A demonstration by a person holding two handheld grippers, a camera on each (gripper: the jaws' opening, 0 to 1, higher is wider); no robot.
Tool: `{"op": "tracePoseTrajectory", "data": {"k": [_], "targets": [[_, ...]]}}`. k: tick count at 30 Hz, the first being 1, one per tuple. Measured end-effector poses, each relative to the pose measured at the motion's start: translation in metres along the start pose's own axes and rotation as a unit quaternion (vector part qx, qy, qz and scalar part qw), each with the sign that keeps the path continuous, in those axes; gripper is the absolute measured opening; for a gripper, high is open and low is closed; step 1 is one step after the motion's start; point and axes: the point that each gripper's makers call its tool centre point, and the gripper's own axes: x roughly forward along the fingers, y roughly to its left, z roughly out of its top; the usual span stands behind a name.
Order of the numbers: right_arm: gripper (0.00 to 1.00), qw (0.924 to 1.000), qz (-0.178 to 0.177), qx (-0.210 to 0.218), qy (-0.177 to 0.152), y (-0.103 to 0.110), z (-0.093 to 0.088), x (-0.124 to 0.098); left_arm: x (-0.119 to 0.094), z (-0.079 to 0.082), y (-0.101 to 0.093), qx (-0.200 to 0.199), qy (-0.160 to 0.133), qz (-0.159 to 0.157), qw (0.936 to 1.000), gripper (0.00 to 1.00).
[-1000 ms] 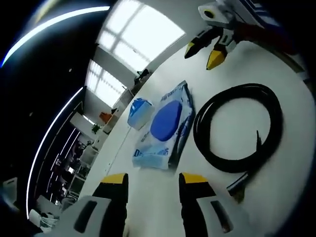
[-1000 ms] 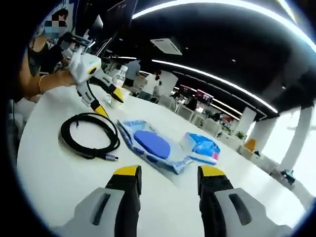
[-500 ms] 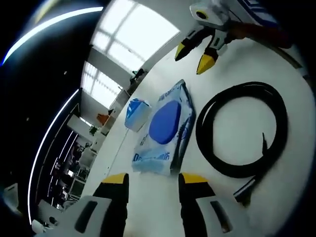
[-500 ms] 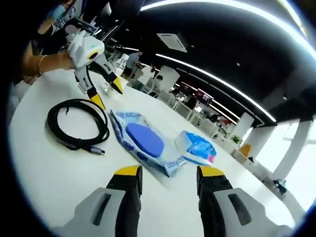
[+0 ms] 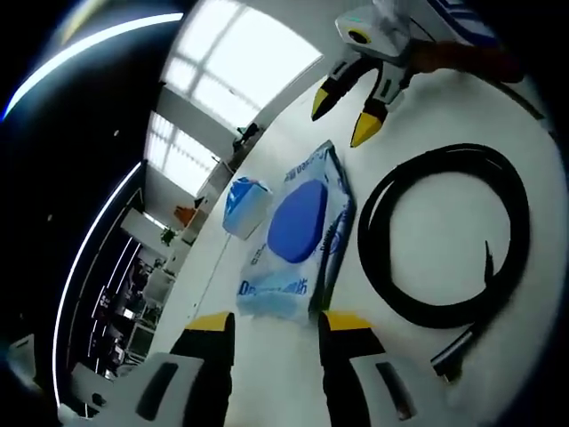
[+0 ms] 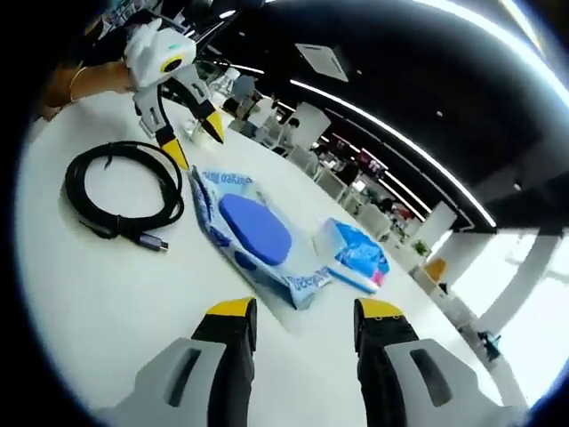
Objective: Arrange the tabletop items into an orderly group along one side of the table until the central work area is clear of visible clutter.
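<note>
Left gripper (image 5: 271, 322) empty, jaws apart, just short of the near end of the wet-wipes pack (image 5: 298, 233), nearer to it than the other. Pack flat on the white desk (image 5: 418, 240), long axis running straight away from the jaws. Beside it the coiled black cable (image 5: 444, 236); farther, a small blue tissue pack (image 5: 244, 203). Right gripper (image 6: 298, 311) also empty and parted, facing the pack's end.

1. Left gripper (image 5: 274, 322): two dark jaws with yellow tips on pale grey mounts.
2. Right gripper (image 6: 302, 311): matching dark, yellow-tipped jaws; its white housing carries a yellow-ringed lens.
</note>
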Motion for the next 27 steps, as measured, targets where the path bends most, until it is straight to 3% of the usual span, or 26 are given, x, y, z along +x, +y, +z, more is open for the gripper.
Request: {"op": "tracePoseTrajectory", "data": {"k": [3,11,17,27], "targets": [[0.40,0.9993,-0.002,-0.037,0.010,-0.001,-0.002,0.002,0.001,-0.002,0.001,0.026,0.011,0.009,0.9996,0.37],[0.37,0.9949,0.009,-0.099,0.016,0.002,-0.002,0.010,0.005,-0.001,-0.001,0.039,0.013,0.008,0.9991,0.34],[0.35,0.9853,0.006,-0.168,0.032,0.000,-0.004,0.017,0.009,0.000,0.000,0.067,0.022,0.012,0.9974,0.34],[0.28,0.9817,0.012,-0.188,0.026,0.003,-0.001,0.027,0.012,0.005,-0.005,0.095,0.008,0.001,0.9954,0.29]]}}
